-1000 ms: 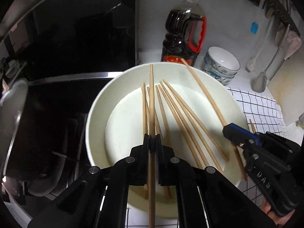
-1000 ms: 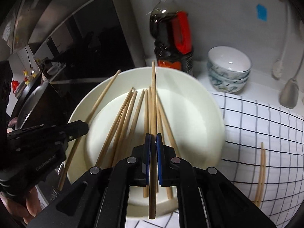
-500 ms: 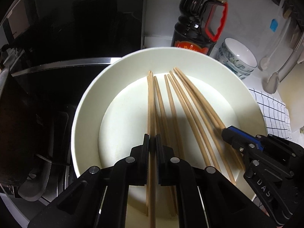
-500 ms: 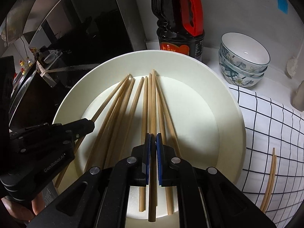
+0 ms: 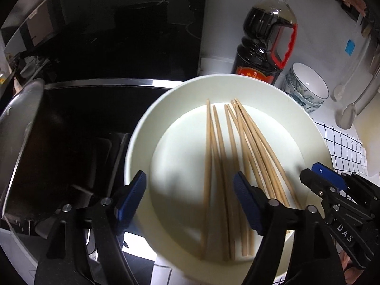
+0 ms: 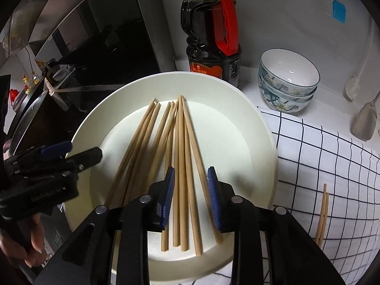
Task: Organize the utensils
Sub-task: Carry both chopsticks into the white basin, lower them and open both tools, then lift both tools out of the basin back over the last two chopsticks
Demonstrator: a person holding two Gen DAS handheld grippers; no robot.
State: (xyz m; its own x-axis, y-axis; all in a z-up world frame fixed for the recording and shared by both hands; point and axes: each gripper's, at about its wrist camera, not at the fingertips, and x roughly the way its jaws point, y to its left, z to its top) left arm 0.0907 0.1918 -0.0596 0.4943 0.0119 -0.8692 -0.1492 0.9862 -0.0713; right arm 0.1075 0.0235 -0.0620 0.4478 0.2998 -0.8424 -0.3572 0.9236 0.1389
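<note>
From the left wrist, the left gripper [image 5: 190, 199] hangs over the plate [image 5: 166, 118] with jaws wide apart, holding nothing; the chopsticks [image 5: 228, 166] lie fanned across the plate's middle. From the right wrist, the right gripper [image 6: 191, 194] is parted and empty above the near ends of the chopsticks [image 6: 180, 154]; two more chopsticks [image 6: 323, 213] lie on the checked cloth [image 6: 320, 156] near its right edge.

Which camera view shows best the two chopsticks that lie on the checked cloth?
The right wrist view: the stray chopsticks lie in plain sight on the checked cloth, right of the plate. The left wrist view does not show them.
</note>
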